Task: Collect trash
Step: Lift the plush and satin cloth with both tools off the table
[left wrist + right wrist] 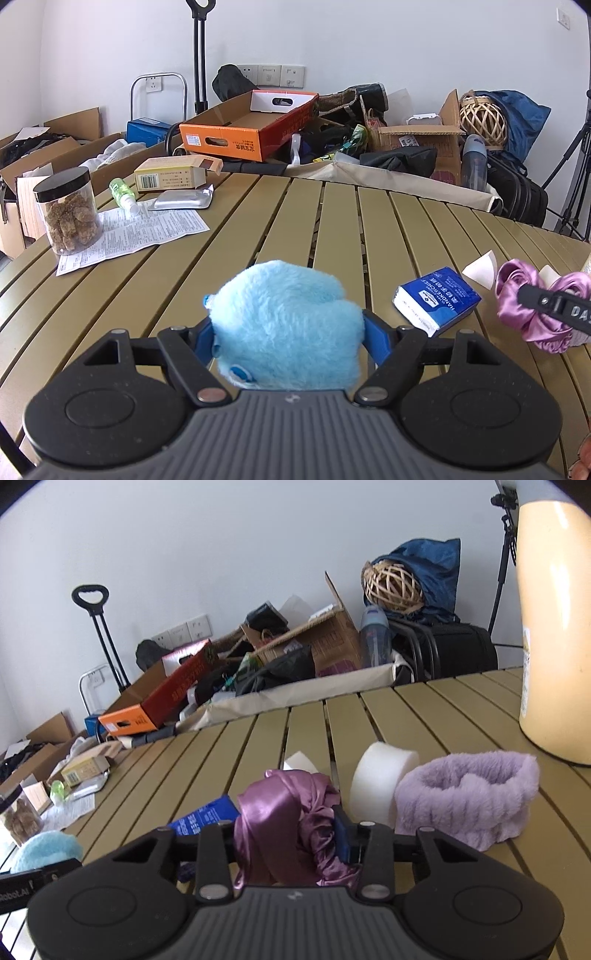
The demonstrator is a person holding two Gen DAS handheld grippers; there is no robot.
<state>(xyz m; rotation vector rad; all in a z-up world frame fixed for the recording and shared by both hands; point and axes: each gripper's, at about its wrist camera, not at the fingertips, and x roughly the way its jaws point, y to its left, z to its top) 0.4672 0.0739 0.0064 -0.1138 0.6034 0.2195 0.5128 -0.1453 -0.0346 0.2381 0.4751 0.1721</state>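
Right wrist: right hand-held gripper (286,834) clamps purple satin scrunchie (280,812), axis unclear; left hand-held gripper (288,332) clamps blue plush (288,317).

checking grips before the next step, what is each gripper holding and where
Left gripper clamps the blue plush by its sides. Right gripper is shut on the purple satin scrunchie, across its bunched middle.

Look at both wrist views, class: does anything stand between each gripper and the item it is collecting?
No. The left gripper has its fingers pressed on the blue plush item, and the right gripper is closed on the purple satin scrunchie. Nothing visible comes between either pair.
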